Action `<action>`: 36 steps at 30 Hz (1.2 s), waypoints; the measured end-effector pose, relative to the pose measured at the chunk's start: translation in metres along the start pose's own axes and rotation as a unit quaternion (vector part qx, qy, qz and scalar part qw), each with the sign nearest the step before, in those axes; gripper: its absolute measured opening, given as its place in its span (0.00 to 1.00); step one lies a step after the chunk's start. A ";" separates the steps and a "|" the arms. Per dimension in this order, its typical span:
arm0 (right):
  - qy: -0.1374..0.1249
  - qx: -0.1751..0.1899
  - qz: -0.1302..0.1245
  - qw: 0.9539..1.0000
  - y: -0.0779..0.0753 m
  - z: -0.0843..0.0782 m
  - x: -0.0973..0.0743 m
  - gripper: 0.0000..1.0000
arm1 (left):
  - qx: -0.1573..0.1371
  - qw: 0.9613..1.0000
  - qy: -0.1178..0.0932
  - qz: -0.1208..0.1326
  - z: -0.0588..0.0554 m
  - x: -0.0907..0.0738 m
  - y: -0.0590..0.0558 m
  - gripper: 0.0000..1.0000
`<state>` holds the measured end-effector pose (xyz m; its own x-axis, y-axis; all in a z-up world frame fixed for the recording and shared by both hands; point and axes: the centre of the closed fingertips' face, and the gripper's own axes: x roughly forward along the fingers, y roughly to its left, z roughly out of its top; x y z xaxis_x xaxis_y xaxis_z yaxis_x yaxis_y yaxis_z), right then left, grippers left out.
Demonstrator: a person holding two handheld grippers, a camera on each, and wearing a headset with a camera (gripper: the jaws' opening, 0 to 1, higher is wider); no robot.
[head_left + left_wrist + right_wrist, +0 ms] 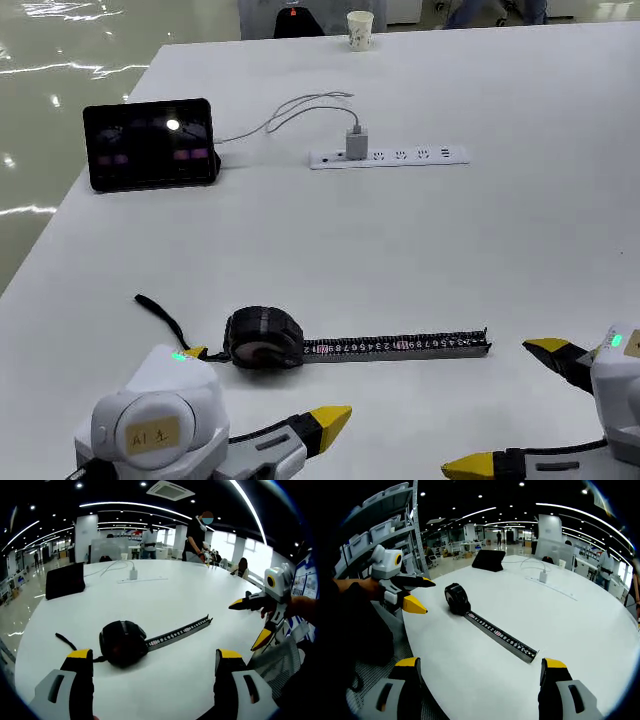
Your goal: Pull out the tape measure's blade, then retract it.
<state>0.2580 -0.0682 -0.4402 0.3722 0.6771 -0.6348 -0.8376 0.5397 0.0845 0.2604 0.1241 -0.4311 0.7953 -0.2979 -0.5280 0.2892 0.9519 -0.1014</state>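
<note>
Crosswise, tape measure [264, 338], blade [400, 346] pointing right

Right tongs [507, 405] body cut by frame edge; blade [400, 346] numerals unreadably small.

We see a white worktop [420, 250]. Near us, left of centre, lies a black tape measure [264, 338], its blade [400, 345] drawn out flat to the right, its strap [160, 312] trailing left. Farther back on the left stands a dark tablet [150, 143]; right of it lies a white power strip [400, 156] with a charger [357, 138] plugged in, a cable [290, 112] running toward the tablet. A paper cup [360, 29] stands at the far edge.
</note>
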 end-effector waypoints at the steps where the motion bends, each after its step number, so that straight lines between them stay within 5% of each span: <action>1: -0.002 -0.001 0.005 1.000 -0.002 0.001 0.000 0.99 | -0.002 1.000 0.002 0.002 0.000 0.002 0.001 0.99; 20: 0.022 -0.061 0.070 0.995 -0.015 -0.002 0.013 0.87 | -0.021 1.000 0.006 0.016 -0.003 0.023 0.018 0.99; 36: 0.049 -0.107 0.097 0.988 -0.033 -0.006 0.023 0.72 | -0.047 0.998 -0.005 0.040 0.000 0.034 0.026 0.99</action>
<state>0.2913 -0.0734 -0.4622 0.1639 0.7006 -0.6945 -0.9590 0.2782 0.0544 0.2945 0.1390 -0.4519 0.8187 -0.2218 -0.5297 0.1739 0.9749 -0.1393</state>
